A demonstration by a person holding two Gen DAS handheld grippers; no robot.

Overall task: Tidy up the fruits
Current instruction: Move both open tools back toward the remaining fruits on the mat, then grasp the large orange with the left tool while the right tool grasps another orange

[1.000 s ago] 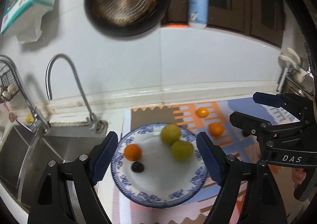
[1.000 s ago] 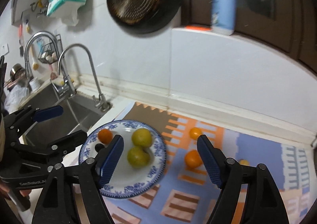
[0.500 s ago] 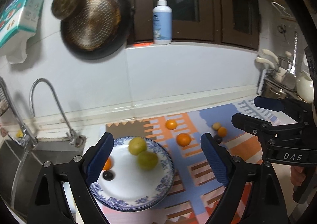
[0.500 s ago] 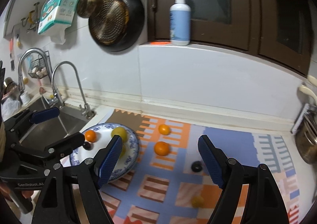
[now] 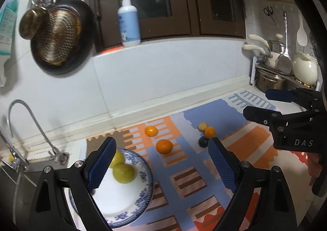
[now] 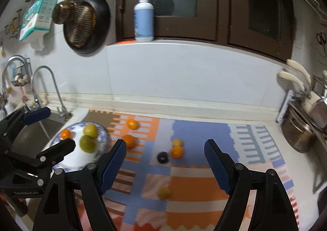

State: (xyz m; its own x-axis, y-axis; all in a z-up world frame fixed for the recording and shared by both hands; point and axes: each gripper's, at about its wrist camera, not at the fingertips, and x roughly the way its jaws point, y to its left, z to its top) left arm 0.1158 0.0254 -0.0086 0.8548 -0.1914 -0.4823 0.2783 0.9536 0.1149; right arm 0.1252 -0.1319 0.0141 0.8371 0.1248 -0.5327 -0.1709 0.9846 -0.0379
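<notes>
Partly sorted: on the blue-rimmed plate (image 6: pixel 102 139) at lower left, two green fruits (image 6: pixel 87 143) and a small orange (image 6: pixel 65 134) are seen; six fruits, among them a dark one (image 6: pixel 162 157), are left on the counter mat (image 6: pixel 200 128). The left gripper (image 5: pixel 161 165) and right gripper (image 6: pixel 164 167) are held wide apart, nothing grasped

White plate (image 6: pixel 102 139) with a blue floral rim, carrying two yellow-green fruits (image 6: pixel 87 143) and one orange (image 6: pixel 65 134). The mat (image 6: pixel 200 128) is a patchwork of blue, orange, brown and white stripes, dotted with more oranges (image 6: pixel 177 152) and a black fruit (image 6: pixel 162 157). Both grippers show blue textured pads (image 6: pixel 112 165) on black arms.
</notes>
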